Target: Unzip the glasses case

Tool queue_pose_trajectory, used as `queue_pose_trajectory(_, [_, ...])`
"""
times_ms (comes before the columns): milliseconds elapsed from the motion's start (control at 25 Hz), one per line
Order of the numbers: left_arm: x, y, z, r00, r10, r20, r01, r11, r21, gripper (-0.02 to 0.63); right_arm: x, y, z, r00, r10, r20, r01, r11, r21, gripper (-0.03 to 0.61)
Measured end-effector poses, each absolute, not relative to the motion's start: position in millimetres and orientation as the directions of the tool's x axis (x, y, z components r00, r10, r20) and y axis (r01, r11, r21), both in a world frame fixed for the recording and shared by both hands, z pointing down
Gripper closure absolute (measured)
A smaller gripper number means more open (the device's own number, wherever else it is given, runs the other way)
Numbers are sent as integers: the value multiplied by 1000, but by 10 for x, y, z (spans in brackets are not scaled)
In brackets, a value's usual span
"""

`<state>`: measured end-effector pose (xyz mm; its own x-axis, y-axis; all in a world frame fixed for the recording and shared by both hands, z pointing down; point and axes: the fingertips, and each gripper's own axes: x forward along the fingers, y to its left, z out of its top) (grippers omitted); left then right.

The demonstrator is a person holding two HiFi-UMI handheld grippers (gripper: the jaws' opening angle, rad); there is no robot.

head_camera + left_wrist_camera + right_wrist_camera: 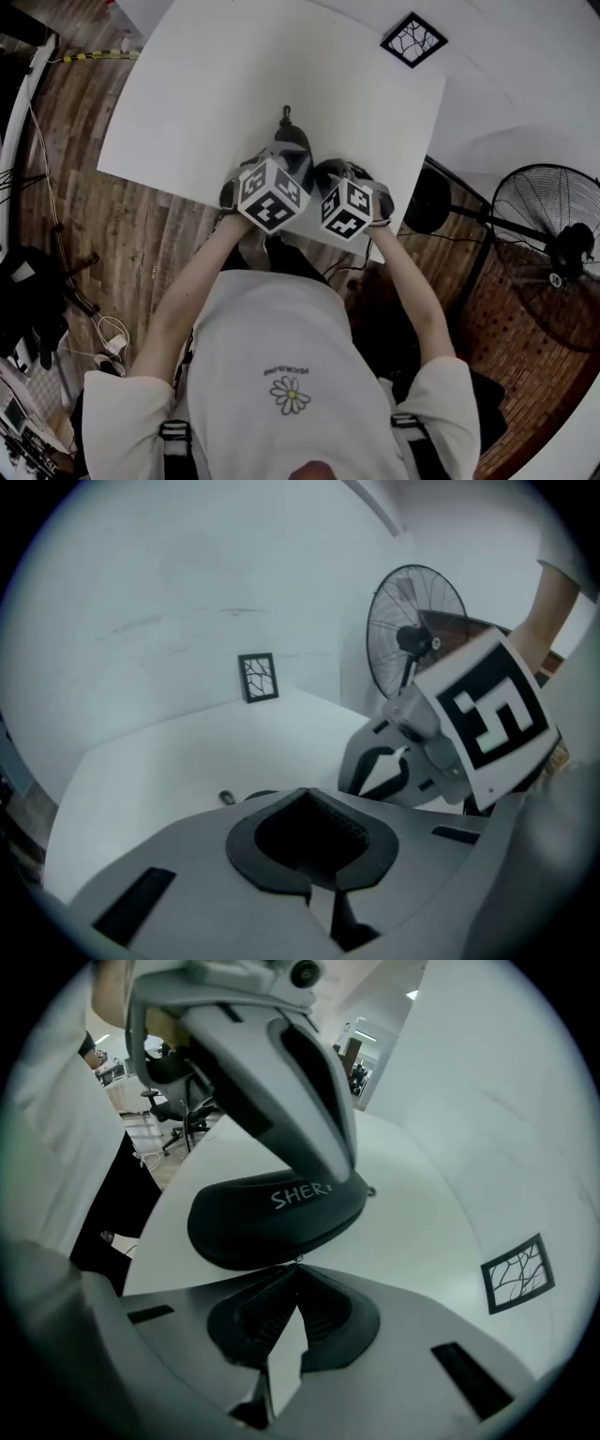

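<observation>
A black glasses case with white lettering lies near the front edge of the white table. In the head view only its far end and a small loop show past the marker cubes. My left gripper has its jaws together, and its grey fingers rest on the top of the case. My right gripper is shut. Its tips sit at the case's near seam, where a small metal zipper pull glints. From the left gripper view the case is almost all hidden under the jaws.
A small black-framed square with a branch pattern lies at the table's far right. A standing fan is on the wooden floor to the right. The table's front edge runs just under both grippers, against the person's body.
</observation>
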<state>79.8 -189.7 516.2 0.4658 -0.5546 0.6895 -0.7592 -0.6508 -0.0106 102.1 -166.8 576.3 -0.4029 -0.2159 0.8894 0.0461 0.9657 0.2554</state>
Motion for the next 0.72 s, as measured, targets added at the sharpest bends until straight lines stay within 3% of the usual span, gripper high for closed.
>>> queue_pose_trajectory(320, [338,-1613,5177,355,-578,735,-823,-566,-47,600,440,-764,5765,-477,-125,870,33,986,160,571])
queue_pose_trajectory(720, [121,-1400,5328,329,-578,747,-823,-564,-73,600,309,-717,5807,-470,-143,871,-57,990,131,571])
